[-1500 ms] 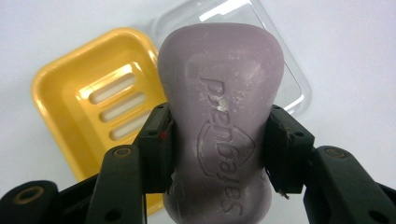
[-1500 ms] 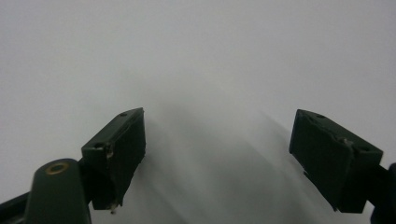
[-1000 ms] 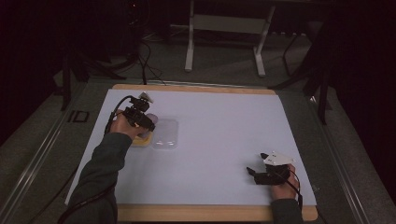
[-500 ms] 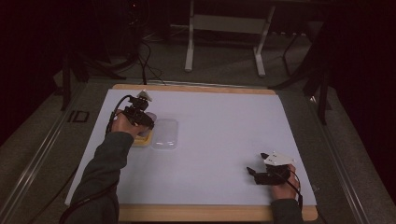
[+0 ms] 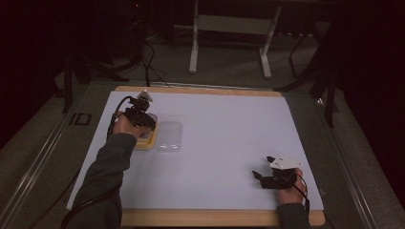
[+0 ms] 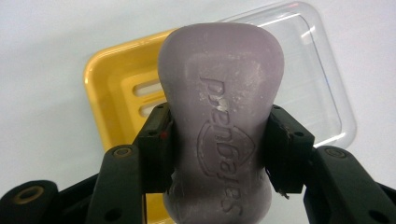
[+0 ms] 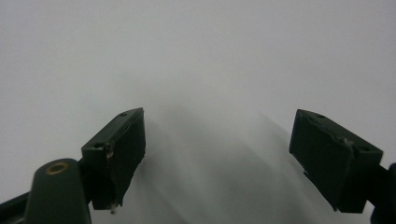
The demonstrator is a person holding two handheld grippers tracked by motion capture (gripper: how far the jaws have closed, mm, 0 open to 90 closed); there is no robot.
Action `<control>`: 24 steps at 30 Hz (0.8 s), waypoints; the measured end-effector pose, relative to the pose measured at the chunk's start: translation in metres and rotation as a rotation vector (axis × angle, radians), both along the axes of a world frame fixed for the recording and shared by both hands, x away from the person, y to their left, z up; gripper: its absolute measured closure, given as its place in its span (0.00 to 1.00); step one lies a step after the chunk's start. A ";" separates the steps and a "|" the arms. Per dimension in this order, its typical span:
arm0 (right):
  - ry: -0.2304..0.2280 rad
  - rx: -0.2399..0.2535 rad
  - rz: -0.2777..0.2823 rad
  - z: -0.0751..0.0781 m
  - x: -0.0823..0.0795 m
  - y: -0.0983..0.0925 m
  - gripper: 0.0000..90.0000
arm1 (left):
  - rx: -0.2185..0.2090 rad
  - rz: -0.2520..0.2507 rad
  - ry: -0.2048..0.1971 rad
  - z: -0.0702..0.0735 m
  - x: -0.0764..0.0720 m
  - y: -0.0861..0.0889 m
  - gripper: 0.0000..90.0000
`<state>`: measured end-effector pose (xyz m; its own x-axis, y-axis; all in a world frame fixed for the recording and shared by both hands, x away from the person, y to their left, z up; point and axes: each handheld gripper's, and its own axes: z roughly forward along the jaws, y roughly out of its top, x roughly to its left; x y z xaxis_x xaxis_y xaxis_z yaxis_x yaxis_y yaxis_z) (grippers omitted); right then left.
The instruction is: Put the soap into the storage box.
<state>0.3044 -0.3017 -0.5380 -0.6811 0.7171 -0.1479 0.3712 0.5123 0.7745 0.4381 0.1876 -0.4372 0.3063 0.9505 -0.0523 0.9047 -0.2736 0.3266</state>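
The purple soap bar (image 6: 219, 121) sits at the centre of the left gripper view, pinched across its narrow waist by the left gripper (image 6: 218, 147), whose two black pads (image 6: 156, 147) press into its sides; gripping at the waist likely keeps the slippery bar from sliding out. Behind it, at the left and middle of that frame, lies the yellow soap dish (image 6: 109, 88) with its drain slots, and the clear lid (image 6: 322, 88) lies just beside it toward the upper right, open side up, so the dish stands ready to take the bar. I judge the bar hangs over the dish, about to be set in. The high view puts all this in the left middle of the frame: the left gripper (image 5: 140, 116) above the dish (image 5: 145, 141), the lid (image 5: 169, 137) touching its right edge, on the white table sheet (image 5: 224, 124); the bar itself cannot be made out there. At lower right of that view the right gripper (image 5: 271, 175) rests well apart, and the right gripper view adds that its jaws stand spread wide over bare sheet with nothing between them.
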 end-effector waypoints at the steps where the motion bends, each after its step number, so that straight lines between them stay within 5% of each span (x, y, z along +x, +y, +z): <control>1: 0.000 0.000 0.000 0.000 0.000 0.000 0.20 | 0.000 0.005 0.001 0.000 0.000 0.001 0.55; 24: -0.002 0.000 -0.001 0.000 0.000 0.000 0.20 | -0.013 0.082 0.031 -0.010 0.007 0.015 0.55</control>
